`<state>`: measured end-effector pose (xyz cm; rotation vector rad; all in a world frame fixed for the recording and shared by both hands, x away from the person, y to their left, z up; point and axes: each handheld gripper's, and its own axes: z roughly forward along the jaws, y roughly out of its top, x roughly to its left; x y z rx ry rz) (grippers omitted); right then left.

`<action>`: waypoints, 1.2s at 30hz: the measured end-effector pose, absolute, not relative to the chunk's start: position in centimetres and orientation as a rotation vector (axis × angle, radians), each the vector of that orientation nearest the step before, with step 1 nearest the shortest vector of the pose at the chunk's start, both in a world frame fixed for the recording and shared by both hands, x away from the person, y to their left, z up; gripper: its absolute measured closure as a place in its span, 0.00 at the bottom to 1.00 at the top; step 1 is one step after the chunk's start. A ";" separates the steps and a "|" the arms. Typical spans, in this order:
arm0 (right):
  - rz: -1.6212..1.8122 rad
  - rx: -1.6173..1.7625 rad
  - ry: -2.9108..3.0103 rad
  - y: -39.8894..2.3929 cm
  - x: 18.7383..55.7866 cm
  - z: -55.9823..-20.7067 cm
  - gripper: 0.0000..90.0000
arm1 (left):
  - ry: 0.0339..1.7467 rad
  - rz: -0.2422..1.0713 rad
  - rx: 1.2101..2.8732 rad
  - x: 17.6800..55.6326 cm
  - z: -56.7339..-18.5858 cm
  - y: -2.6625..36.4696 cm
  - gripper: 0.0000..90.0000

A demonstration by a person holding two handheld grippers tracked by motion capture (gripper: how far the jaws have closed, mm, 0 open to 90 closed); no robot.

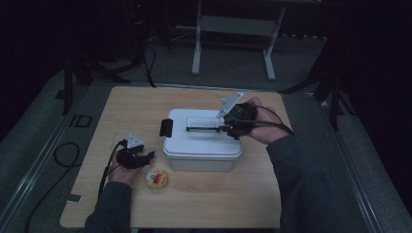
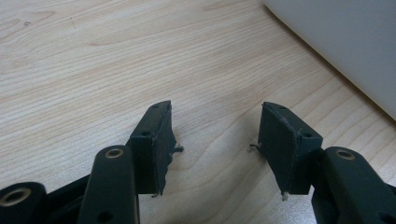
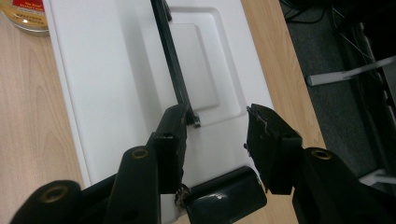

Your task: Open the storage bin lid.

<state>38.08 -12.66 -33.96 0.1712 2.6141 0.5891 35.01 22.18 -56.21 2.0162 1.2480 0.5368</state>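
Observation:
A white plastic box (image 1: 201, 145) with its lid on stands mid-table. A black carrying handle (image 1: 204, 128) lies flat on the lid, and a black latch (image 1: 166, 127) sits at its left end. My right gripper (image 1: 228, 128) hovers over the box's right end. In the right gripper view, the gripper (image 3: 217, 112) is open, with the handle (image 3: 175, 70) ending beside its left finger and another black latch (image 3: 224, 196) below. My left gripper (image 1: 148, 156) rests low, left of the box. In its own view the left gripper (image 2: 215, 105) is open over bare wood.
A small round yellow container with a red label (image 1: 157, 178) lies on the wooden table (image 1: 218, 199) in front of the box's left corner. Cables trail off the table's left side. A desk frame (image 1: 233, 29) stands on the floor beyond the far edge.

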 end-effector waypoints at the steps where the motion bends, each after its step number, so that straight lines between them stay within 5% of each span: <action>1: 0.591 0.171 2.614 -12.5 38.0 -33.9 0.63 | 1.248 0.537 2.016 35.0 -56.2 22.2 0.50; 36: 0.458 0.008 2.687 -7.5 38.5 -33.7 0.67 | 1.247 0.536 2.017 35.0 -56.2 22.2 0.50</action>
